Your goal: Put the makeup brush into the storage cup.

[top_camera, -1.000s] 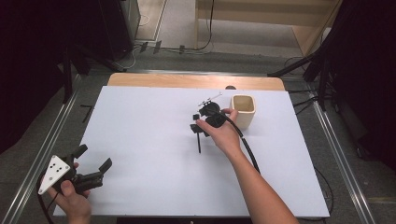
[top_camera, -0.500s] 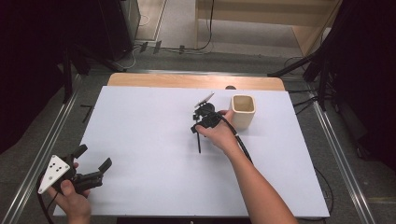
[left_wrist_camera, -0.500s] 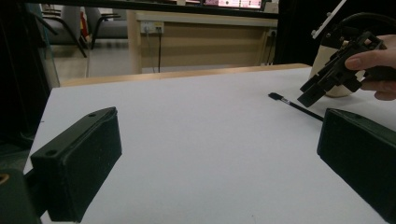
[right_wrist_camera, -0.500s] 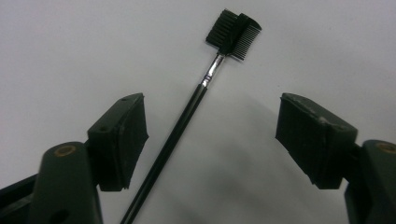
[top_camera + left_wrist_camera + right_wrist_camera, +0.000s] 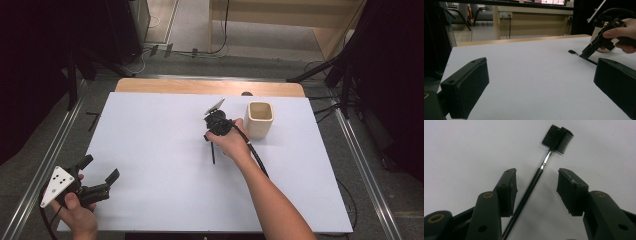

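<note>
Because nothing lies within its reach, the left gripper (image 5: 97, 182) sits parked at the near left corner of the white matte table sheet (image 5: 150, 150), its blocky black jaws spread wide apart over bare surface, the flat grey three-cornered plate with dark dots on top and the person's left hand (image 5: 75, 212) wrapped round the handle. Farther in, near the middle of the sheet, the right hand (image 5: 232, 142) tips the right gripper (image 5: 536, 192) steeply down, and the pose reads as a lining-up for a pinch: its two ribbed, rubbery-looking pads stand open on either side of the slim black-handled brow brush with a shiny metal ferrule and a comb-and-bristle head (image 5: 541, 167), which lies flat on the sheet, the shaft closer to the left pad though I cannot tell whether it touches. A thin rigid stick like this should pinch easily across its shaft, though lying flush it gives little to get under. Just beyond the hand stands the squarish cream cup with rounded corners and a smooth, dull wall (image 5: 260, 119), upright, open-mouthed and seemingly empty, a likely place for the brush. Past it runs the bare pale wooden table edge (image 5: 200, 86).
</note>
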Demonstrator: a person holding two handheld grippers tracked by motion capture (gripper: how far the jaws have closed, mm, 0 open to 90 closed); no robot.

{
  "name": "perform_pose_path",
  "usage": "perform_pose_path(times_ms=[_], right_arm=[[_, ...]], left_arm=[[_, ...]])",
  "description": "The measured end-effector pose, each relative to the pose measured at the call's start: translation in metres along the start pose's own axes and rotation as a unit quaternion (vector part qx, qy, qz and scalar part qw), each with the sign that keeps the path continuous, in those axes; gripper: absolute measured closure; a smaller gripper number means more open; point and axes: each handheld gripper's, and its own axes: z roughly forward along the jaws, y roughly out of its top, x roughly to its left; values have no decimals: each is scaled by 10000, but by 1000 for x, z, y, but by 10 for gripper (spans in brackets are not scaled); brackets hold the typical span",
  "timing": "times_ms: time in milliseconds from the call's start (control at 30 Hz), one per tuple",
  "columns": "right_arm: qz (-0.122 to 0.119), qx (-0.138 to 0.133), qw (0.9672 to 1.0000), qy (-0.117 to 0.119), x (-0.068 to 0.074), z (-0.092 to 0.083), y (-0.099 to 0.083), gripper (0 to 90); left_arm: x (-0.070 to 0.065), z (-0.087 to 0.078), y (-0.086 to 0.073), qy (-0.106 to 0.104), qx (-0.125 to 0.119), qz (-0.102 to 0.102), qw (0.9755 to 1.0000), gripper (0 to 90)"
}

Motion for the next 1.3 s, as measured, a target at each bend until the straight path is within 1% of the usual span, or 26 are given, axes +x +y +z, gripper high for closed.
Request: perform_pose_path(times_ms=[100, 133, 200, 333, 433, 467, 533, 567, 600, 633, 667, 700, 733, 767, 800, 833, 900, 967, 1000, 1100, 1133, 1167, 1200, 1300], right_arm=[[33, 73, 10000, -10, 1, 1, 0, 551], [15, 105, 9999, 28, 1, 2, 0, 562], [79, 154, 9998, 85, 1, 2, 0, 570], [161, 185, 9997, 54, 3, 2, 1, 594], [183, 247, 9995, -34, 4, 2, 1, 642], [140, 293, 9993, -177, 6, 2, 2, 683], [108, 314, 9992, -204, 6, 2, 2, 684], [49, 318, 9992, -246, 7, 3, 2, 694], [43, 321, 9991, -270, 8, 3, 2, 706], [87, 372, 9989, -266, 9, 2, 3, 730], [109, 413, 9987, -284, 10, 2, 4, 785], [109, 413, 9987, -284, 10, 2, 4, 785], [189, 441, 9984, -294, 9, 2, 5, 836], [189, 441, 9984, -294, 9, 2, 5, 836], [252, 476, 9981, -289, 9, 2, 5, 861], [344, 484, 9980, -207, 6, 3, 5, 870], [346, 481, 9981, -179, 5, 2, 5, 871], [340, 474, 9981, -180, 5, 2, 5, 872], [278, 464, 9983, -200, 6, 2, 5, 873], [284, 441, 9984, -224, 7, 2, 4, 874], [310, 395, 9986, -148, 5, 2, 3, 874], [310, 395, 9986, -148, 5, 2, 3, 874], [375, 367, 9986, -114, 4, 1, 3, 874], [430, 215, 9988, -42, 1, -1, 1, 874]], left_arm=[[0, 0, 0, -1, -1, -4, 10000, 4], [0, 0, 0, -3, -4, -6, 10000, 4], [0, 0, 0, 1, -8, -2, 10000, 4], [0, 0, 0, 0, -5, -3, 10000, 3], [0, 0, 0, -8, -6, -15, 10000, 4], [0, 0, 0, -6, -2, -15, 10000, 4], [-1, 1, 0, -9, 8, -10, 10000, 3], [-1, 1, 0, -13, 5, -11, 10000, 4], [-1, 0, 0, -12, 9, -7, 10000, 4], [-1, 1, 0, -12, 10, -4, 10000, 4], [-1, 1, 0, -17, 7, -10, 10000, 4], [-1, 1, 0, -21, 6, -11, 10000, 4], [-1, 1, 0, -23, 7, -10, 10000, 4], [-1, 1, 0, -24, 7, -11, 10000, 4], [-1, 1, 0, -27, 4, -13, 10000, 4], [-1, 1, 0, -24, 3, -16, 10000, 4], [-1, 1, 0, -26, -8, -26, 10000, 4], [-1, 1, 0, -25, -7, -24, 10000, 4], [-1, 1, 0, -26, -9, -27, 10000, 4], [0, 1, 0, -25, -10, -16, 10000, 4], [0, 1, 0, -24, -8, -15, 10000, 4], [0, 1, 0, -23, -9, -17, 10000, 4], [0, 1, 0, -23, -10, -24, 10000, 3], [0, 1, 0, -20, -3, -17, 10000, 4]])
